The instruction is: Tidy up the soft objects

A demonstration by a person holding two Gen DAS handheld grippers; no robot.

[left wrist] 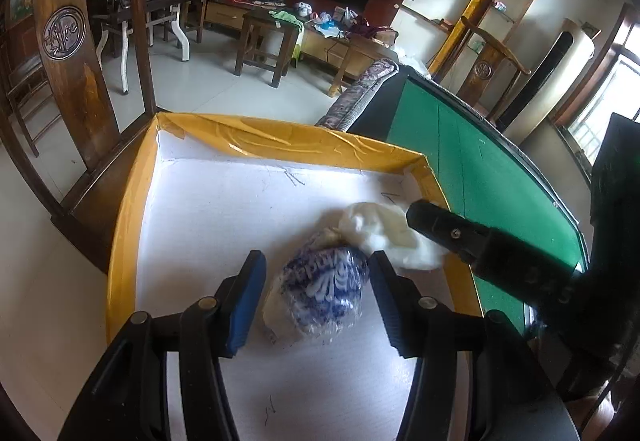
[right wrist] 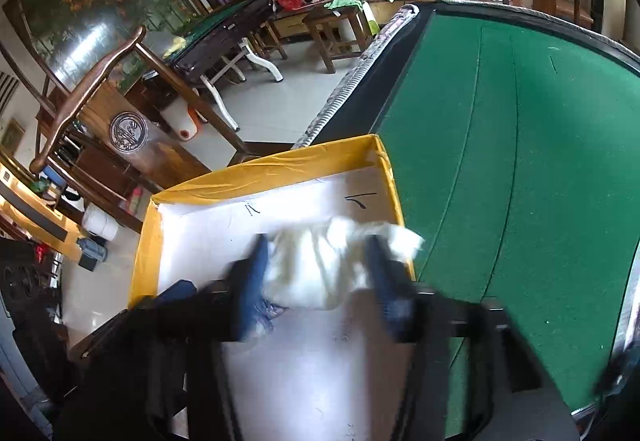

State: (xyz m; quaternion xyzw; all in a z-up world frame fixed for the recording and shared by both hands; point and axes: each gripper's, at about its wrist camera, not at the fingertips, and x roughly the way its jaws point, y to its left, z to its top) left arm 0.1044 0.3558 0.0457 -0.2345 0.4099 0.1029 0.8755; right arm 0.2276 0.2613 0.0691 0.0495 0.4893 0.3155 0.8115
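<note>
Nearest to us, our left claw (left wrist: 316,293) stands apart around the blue-and-white printed plastic bag of soft stuffing (left wrist: 320,295); in the left wrist view its blue pads (left wrist: 246,301) sit just beside the bag on each side, and we see a gap, so nothing is clamped. The bag lies on the white floor of the shallow yellow-taped white box (left wrist: 128,201), toward its right-hand wall. Just beyond it, touching it, lies the loose white wad of cotton-like filling (left wrist: 384,233), piled against that same wall near the far right corner. Our right claw (right wrist: 320,273) is blurred but parted, straddling the wad, with part of the wad spilling over the rim toward the green felt worktop (right wrist: 520,161). Whether its pads press we cannot tell for sure; they look free.

We judge both things light, squashy and unbreakable. The bag's film may slip, so we would pinch its gathered neck; the wad we would take deep through its middle.
</note>
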